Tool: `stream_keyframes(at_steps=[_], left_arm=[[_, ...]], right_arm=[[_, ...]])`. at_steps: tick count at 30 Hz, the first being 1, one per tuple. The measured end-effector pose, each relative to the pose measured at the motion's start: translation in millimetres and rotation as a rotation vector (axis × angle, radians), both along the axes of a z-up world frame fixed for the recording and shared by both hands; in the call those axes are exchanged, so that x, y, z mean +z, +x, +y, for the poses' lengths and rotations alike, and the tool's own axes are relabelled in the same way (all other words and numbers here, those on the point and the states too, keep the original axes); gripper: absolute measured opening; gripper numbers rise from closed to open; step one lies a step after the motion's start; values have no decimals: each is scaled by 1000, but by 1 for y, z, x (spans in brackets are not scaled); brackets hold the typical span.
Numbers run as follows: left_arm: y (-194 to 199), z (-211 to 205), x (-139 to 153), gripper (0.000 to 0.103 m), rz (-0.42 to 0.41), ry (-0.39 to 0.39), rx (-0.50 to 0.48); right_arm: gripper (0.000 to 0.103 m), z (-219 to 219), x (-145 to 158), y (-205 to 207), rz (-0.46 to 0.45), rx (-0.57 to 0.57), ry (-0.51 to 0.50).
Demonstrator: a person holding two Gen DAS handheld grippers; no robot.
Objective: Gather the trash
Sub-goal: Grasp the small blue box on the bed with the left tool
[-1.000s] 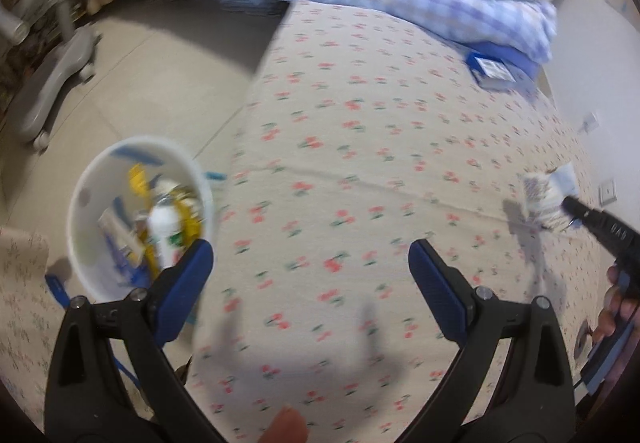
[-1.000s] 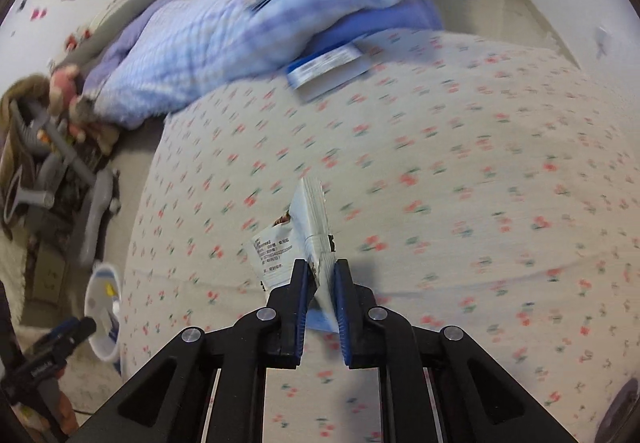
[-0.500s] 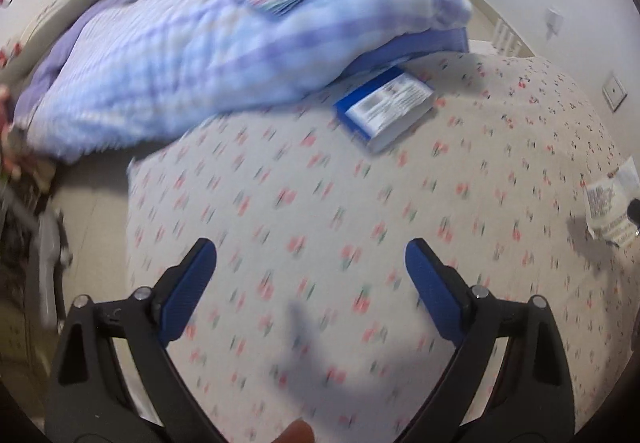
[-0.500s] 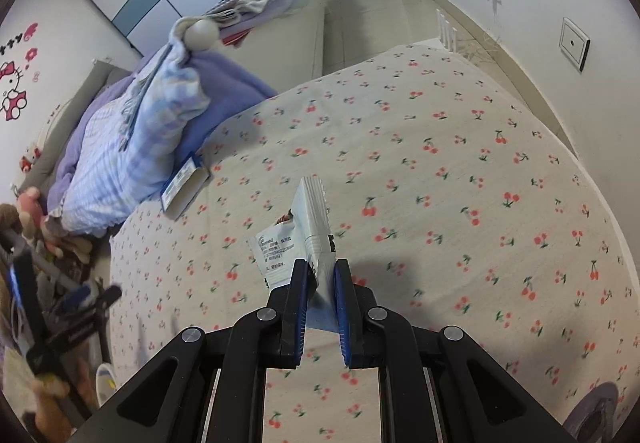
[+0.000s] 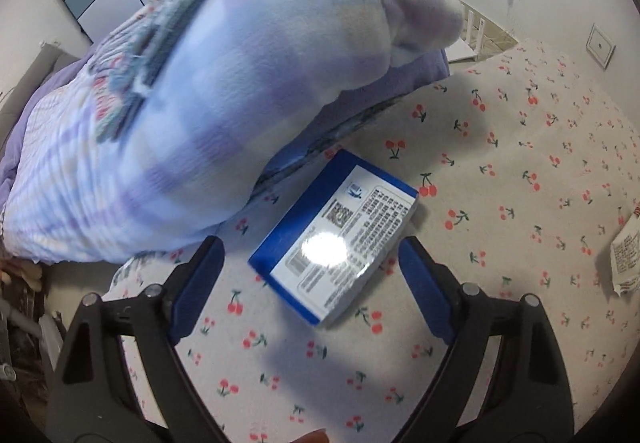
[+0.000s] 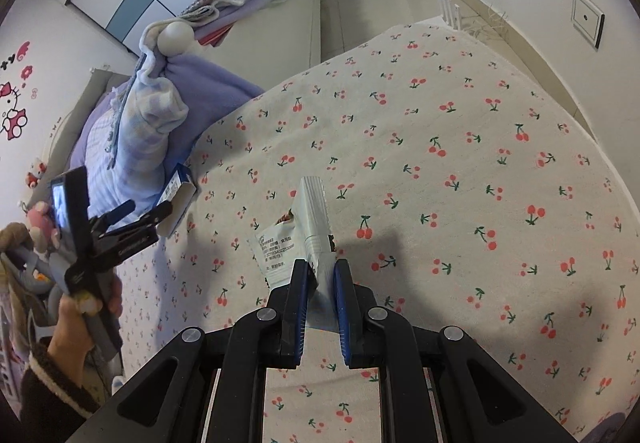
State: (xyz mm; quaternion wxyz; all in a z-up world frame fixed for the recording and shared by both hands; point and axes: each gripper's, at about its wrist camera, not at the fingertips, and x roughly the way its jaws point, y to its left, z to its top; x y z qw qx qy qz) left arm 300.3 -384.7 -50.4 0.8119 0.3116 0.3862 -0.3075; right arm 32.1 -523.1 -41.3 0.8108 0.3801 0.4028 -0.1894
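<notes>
Left hand-held gripper over a blue box on the bed
The left hand-held gripper (image 5: 310, 279) is closing, its blue pads either side of the blue-and-white box (image 5: 334, 243) but not touching; the box lies on the cherry-print bed (image 5: 520, 171) beside a checked blanket (image 5: 208, 103); a white wrapper (image 5: 626, 259) shows at right

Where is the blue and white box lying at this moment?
The blue and white box lies flat on the cherry-print bedsheet, beside the folded checked blanket, between the closing but not yet touching fingers of the left gripper.

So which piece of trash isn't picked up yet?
The blue and white box, lying flat on the cherry-print bed beside the blanket, between the left tool's closing jaws. The white wrapper is already pinched in the right tool.
</notes>
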Motion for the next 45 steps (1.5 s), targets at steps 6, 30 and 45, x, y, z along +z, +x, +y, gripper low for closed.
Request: stream_keyframes(at_steps=[6,30,45], left_arm=[[9,-8,-14,82,43,-21,12],[-113,87,38,2,129,-100,204],[-122,108,57,72,125,-254,234]], right_arm=[[14,0,-7,6,20,10,0],[14,51,37,-27,-28,66,-56],[14,76,44,-38,-40,112,-68]])
